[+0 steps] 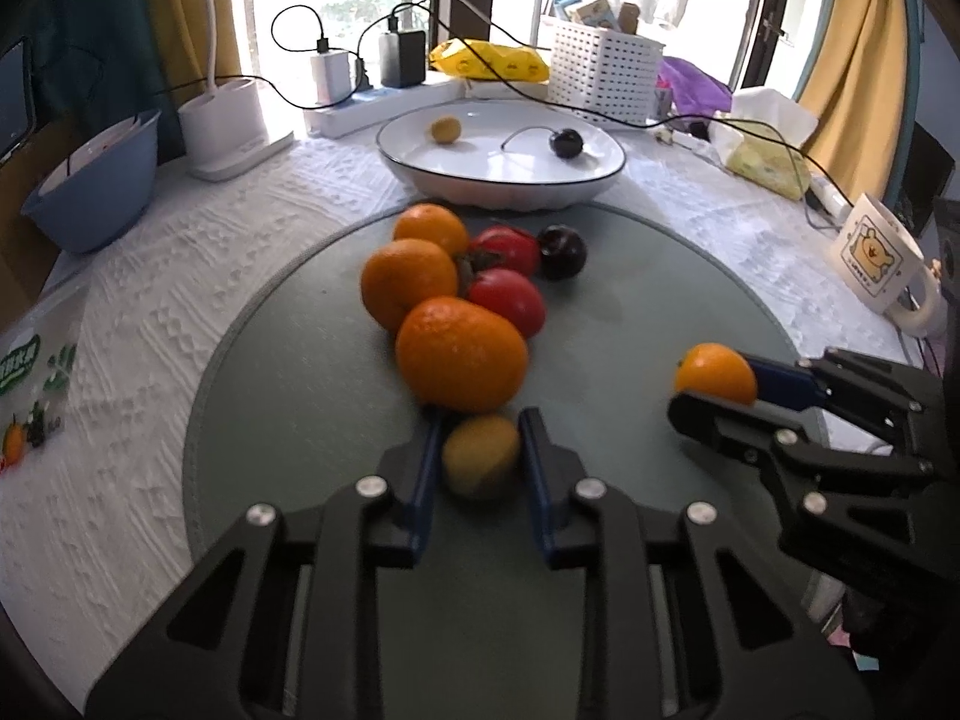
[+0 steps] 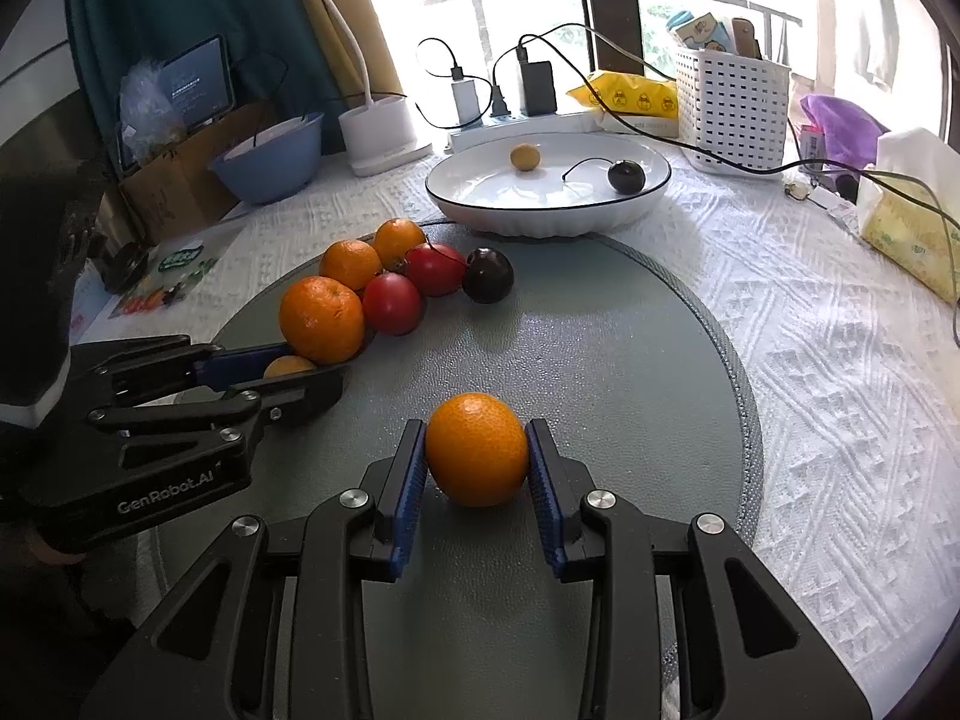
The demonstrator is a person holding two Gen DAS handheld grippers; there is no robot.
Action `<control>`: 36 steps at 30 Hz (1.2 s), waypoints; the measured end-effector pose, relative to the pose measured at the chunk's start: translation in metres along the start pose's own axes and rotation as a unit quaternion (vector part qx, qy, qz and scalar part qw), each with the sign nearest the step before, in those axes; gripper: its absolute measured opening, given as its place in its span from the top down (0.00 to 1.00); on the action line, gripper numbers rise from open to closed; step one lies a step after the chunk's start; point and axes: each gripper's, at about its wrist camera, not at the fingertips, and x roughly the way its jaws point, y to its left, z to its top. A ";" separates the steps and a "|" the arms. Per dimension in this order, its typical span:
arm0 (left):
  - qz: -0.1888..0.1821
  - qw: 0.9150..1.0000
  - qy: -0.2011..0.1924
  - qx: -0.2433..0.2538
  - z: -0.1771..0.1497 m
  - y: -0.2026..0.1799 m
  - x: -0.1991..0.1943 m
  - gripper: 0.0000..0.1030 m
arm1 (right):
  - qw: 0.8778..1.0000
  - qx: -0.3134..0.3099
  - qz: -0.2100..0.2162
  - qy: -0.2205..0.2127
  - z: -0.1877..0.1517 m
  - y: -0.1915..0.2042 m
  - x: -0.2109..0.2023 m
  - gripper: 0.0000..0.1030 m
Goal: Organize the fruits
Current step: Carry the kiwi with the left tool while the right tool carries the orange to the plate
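Observation:
My left gripper (image 1: 480,426) is shut on a small yellow-green fruit (image 1: 480,456) on the round grey mat (image 1: 630,312), just in front of a pile of three oranges (image 1: 459,354), two red tomatoes (image 1: 507,300) and a dark plum (image 1: 561,252). My right gripper (image 2: 477,435) is shut on an orange (image 2: 477,450) on the mat (image 2: 600,360); it also shows in the left wrist view (image 1: 714,381). The left gripper shows in the right wrist view (image 2: 312,375). A white bowl (image 1: 498,177) behind the mat holds a small yellow fruit (image 1: 444,129) and a dark plum (image 1: 566,143).
A blue bowl (image 1: 90,180), a white lamp base (image 1: 228,120) and a power strip with chargers (image 1: 372,102) stand at the back left. A white basket (image 1: 606,69), a tissue pack (image 1: 768,156) and a mug (image 1: 882,258) stand at the right. A cable crosses behind the white bowl.

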 end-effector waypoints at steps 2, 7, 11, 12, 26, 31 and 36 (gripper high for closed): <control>-0.007 1.000 -0.001 0.001 -0.003 -0.001 -0.002 0.74 | 1.000 -0.002 -0.003 0.000 -0.001 0.001 0.000 0.66; -0.016 1.000 -0.011 0.004 -0.006 -0.001 -0.013 0.74 | 1.000 -0.004 -0.012 0.000 -0.001 0.005 -0.003 0.66; -0.020 1.000 -0.024 0.003 -0.005 0.001 -0.025 0.74 | 1.000 -0.009 -0.016 -0.006 0.001 0.010 -0.009 0.66; -0.021 0.999 -0.027 0.003 -0.004 0.001 -0.028 0.74 | 1.000 -0.010 -0.017 -0.009 0.002 0.012 -0.011 0.66; -0.020 0.997 -0.076 0.007 0.011 0.007 -0.071 0.74 | 0.998 -0.036 -0.019 -0.043 0.022 0.032 -0.039 0.66; -0.018 0.995 -0.096 0.013 0.024 0.006 -0.084 0.74 | 0.997 -0.048 -0.019 -0.060 0.035 0.035 -0.048 0.66; -0.019 0.994 -0.110 0.020 0.036 0.005 -0.092 0.74 | 0.995 -0.058 -0.021 -0.080 0.051 0.036 -0.059 0.66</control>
